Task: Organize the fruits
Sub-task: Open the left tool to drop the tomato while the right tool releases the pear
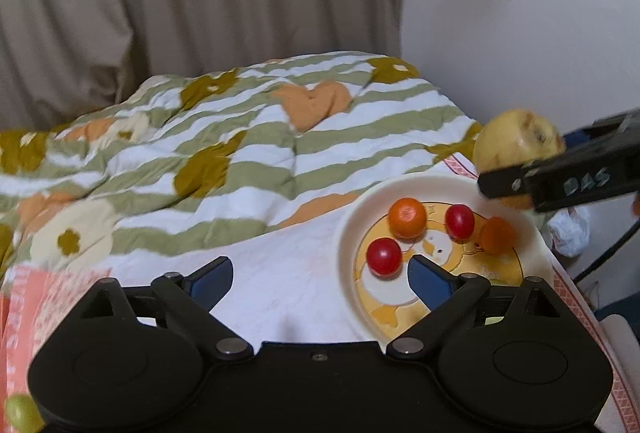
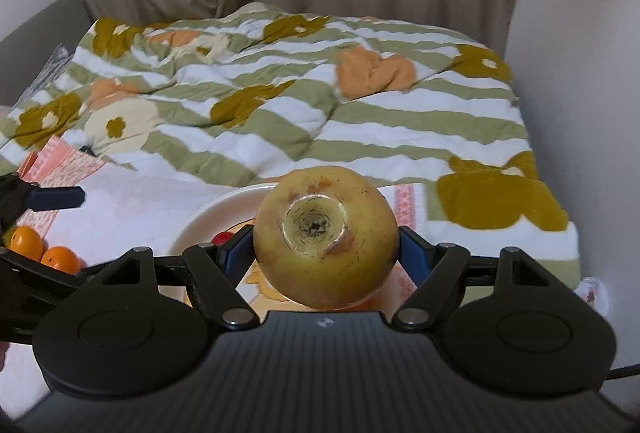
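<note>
My right claw [image 2: 326, 247] held the big yellow fruit [image 2: 326, 235] by its round sides, low in the middle of the frame above the plate [image 1: 352, 229], and it looked heavy and smooth, while my left claw [image 1: 320, 275] stood wide and empty.

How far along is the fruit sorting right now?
Done: two red tomatoes and two small orange fruits sit on the plate. In hand: the right gripper holds a yellow apple above the plate; the left gripper is open and empty. Left: two oranges still lie on the cloth beside the plate.
</note>
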The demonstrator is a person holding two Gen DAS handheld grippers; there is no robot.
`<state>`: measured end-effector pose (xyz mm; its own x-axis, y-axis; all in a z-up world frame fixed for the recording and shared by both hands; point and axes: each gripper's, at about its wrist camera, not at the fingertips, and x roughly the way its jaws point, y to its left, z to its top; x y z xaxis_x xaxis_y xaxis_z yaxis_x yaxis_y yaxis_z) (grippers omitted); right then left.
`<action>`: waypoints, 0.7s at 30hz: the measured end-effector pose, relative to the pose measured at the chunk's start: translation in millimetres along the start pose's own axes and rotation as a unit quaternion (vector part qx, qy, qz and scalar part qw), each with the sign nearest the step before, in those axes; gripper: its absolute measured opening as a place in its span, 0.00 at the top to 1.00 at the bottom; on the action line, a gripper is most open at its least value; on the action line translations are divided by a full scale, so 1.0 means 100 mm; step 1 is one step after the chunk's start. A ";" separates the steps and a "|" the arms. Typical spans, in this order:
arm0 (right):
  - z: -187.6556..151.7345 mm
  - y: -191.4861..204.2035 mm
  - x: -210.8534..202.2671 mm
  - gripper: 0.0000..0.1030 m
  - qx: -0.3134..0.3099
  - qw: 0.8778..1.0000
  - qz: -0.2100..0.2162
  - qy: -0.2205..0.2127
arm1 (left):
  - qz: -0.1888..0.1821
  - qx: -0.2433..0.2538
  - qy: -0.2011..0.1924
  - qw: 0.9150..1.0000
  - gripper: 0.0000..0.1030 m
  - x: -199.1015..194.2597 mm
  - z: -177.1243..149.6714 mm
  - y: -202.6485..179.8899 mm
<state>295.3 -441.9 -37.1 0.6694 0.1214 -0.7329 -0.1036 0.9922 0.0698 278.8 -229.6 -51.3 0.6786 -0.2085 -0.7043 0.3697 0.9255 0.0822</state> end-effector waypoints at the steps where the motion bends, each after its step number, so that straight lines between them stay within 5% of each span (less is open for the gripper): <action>1: -0.01 0.04 0.03 0.12 -0.003 1.000 0.004 0.001 | 0.003 -0.009 0.000 1.000 0.06 -0.05 -0.02 0.02; 21: -0.43 0.46 0.52 0.12 -0.049 0.999 0.013 0.006 | 0.035 -0.089 0.002 0.995 0.06 -0.49 -0.39 0.26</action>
<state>293.7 -391.0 -101.1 0.6569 0.1469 -0.7395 -0.1926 0.9810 0.0238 230.8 -183.0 -42.1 0.6954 -0.1412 -0.7046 0.2035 0.9791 0.0046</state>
